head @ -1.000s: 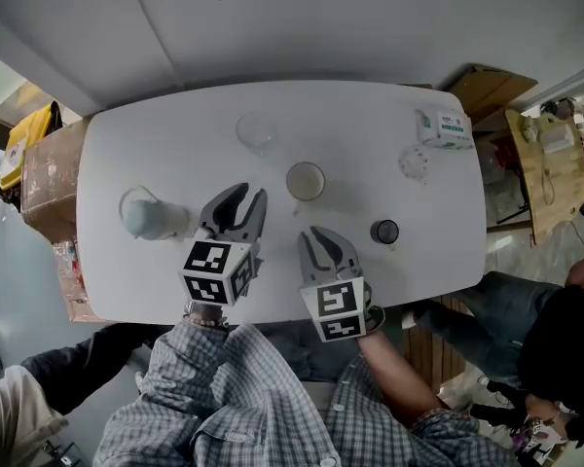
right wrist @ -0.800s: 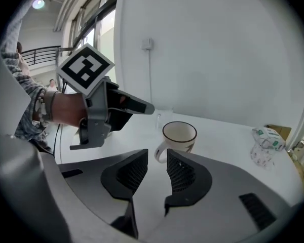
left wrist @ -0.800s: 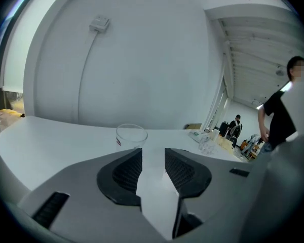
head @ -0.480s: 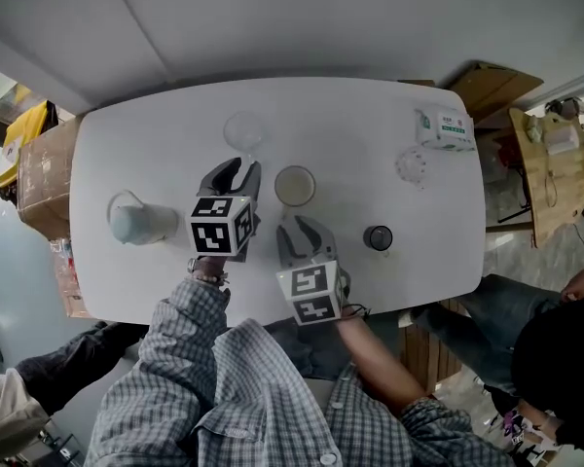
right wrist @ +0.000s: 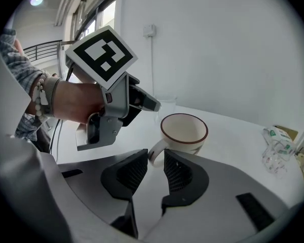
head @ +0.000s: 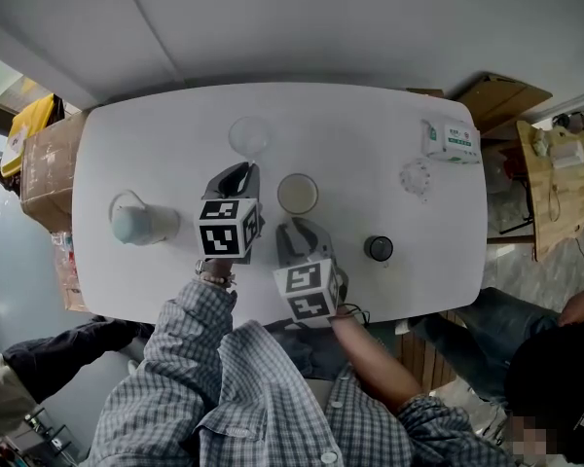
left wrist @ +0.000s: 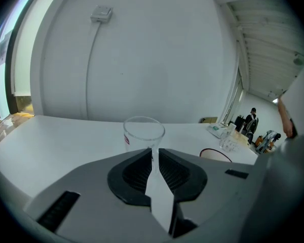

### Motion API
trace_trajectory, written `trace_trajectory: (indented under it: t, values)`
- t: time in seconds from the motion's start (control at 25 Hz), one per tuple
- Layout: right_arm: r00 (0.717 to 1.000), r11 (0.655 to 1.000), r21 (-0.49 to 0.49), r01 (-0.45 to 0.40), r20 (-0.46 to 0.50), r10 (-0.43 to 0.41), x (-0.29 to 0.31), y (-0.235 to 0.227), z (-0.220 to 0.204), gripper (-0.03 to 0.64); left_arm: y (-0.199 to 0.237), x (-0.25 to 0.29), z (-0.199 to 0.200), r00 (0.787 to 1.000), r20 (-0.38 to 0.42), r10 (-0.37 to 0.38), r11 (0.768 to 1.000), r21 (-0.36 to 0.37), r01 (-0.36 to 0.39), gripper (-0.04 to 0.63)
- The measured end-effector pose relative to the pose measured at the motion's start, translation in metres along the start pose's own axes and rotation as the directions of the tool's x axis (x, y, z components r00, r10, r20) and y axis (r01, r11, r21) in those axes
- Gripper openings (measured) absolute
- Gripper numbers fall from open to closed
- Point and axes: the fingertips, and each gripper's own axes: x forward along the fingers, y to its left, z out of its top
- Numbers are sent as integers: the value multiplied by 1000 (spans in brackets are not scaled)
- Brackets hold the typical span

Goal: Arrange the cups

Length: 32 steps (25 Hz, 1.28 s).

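free: far strip of table (head: 350, 115); gap between mug (head: 297, 194) and small glass (head: 416, 177) | blocked: tumbler (head: 248, 136) centre; jug (head: 136, 222) left; dark cup (head: 378, 249), box (head: 448, 140) right

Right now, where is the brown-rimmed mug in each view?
Head view: mug at the table's centre.
Left gripper view: mug at lower right, only its rim showing.
Right gripper view: mug in mid-frame.
Shared landmark: white packet near the table's end.

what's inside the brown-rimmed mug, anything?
The mug looks empty: the head view shows a plain cream interior, no liquid or object. In the right gripper view only its far inner wall shows; the near rim covers the bottom.
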Motion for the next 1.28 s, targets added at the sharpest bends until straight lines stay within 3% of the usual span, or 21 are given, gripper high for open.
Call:
trace_trajectory:
  t: [0.6,1.28]
  values:
    - [994,993,-59,-104,-22,103,17,-27,13,97,-3,-10,-8,1000,-24,-8,999,-38,7,40]
    - [963,944,-194,-267,-69,259,46,-52,35,97,-12,-23,-19,999,-47,-14,998,-69,11,40]
